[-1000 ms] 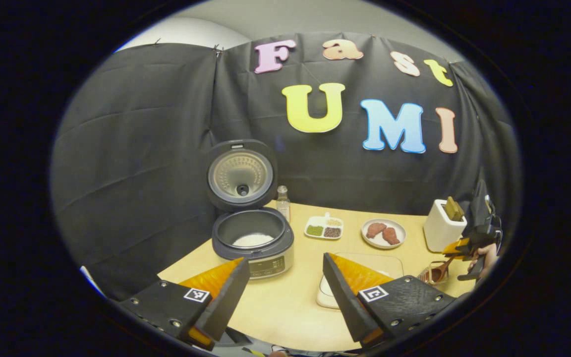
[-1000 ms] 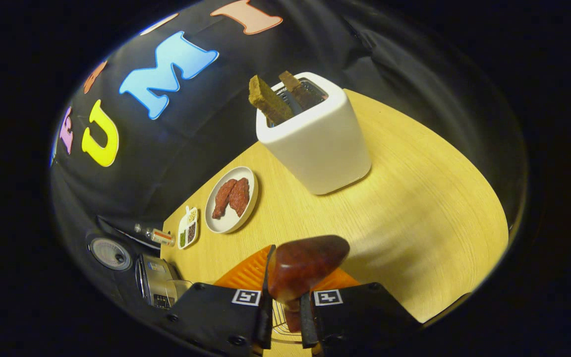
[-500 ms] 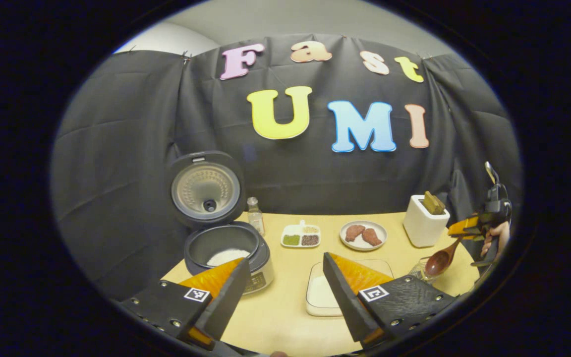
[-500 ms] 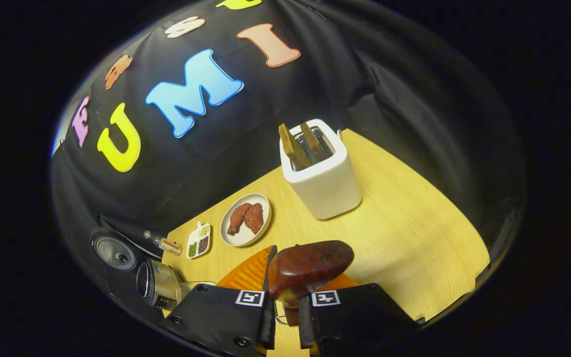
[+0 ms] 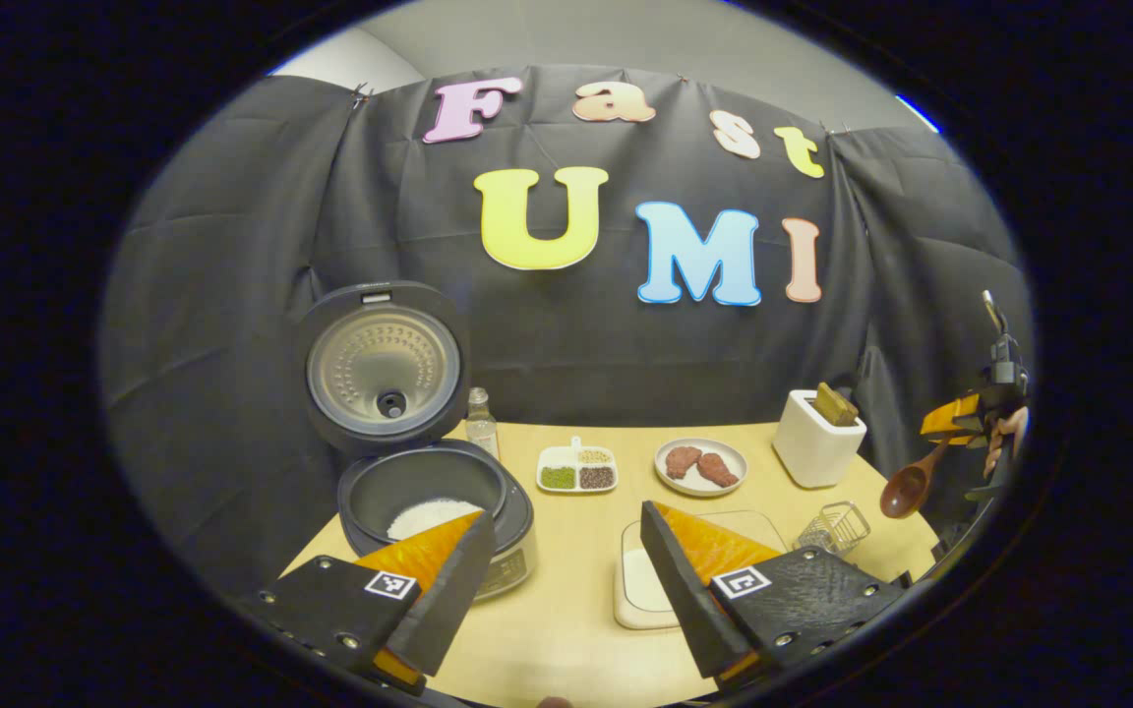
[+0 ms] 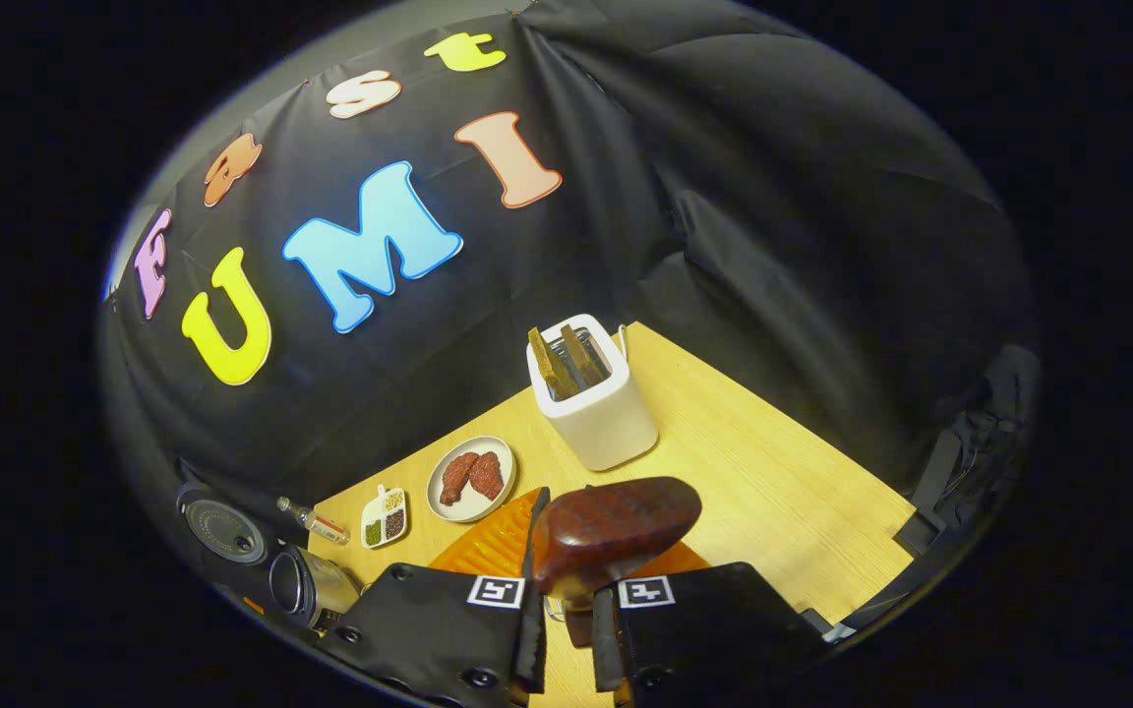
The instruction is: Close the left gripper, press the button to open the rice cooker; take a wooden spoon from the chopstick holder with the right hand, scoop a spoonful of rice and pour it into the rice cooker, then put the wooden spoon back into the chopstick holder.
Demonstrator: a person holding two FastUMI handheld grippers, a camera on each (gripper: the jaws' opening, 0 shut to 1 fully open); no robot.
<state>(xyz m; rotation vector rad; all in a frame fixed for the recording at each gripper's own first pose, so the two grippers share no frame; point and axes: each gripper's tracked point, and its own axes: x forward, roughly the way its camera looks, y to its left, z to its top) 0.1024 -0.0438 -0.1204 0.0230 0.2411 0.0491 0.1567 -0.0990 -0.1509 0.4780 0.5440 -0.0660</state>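
Surface: light wood-grain desk, backed and flanked by black cloth booth wall; pale plain wall above the cloth.

Left claw: jaws wide apart, nothing between them, held above the near edge of the desk.

Ahead-left of left claw: rice cooker, lid standing upright and open, white rice lying in the inner pot. Small glass bottle just beside the cooker, toward the back.

Straight ahead, between the left claw's fingers: shallow clear container holding white rice, partly hidden by the right-hand finger. Beyond it, a divided dish of beans and a plate with two reddish-brown meat pieces.

Ahead-right: wire chopstick holder, just beside the rice container. Behind it, white toaster with bread slices sticking up.

Right claw: closed on the handle of the wooden spoon; bowl of the spoon juts out past the fingertips. In the left gripper view the right claw sits at far right, off the desk's edge, above and beyond the chopstick holder, the spoon hanging bowl-down and clear of the holder, a hand behind it.

From the right claw: toaster and meat plate ahead, cooker far to lower left
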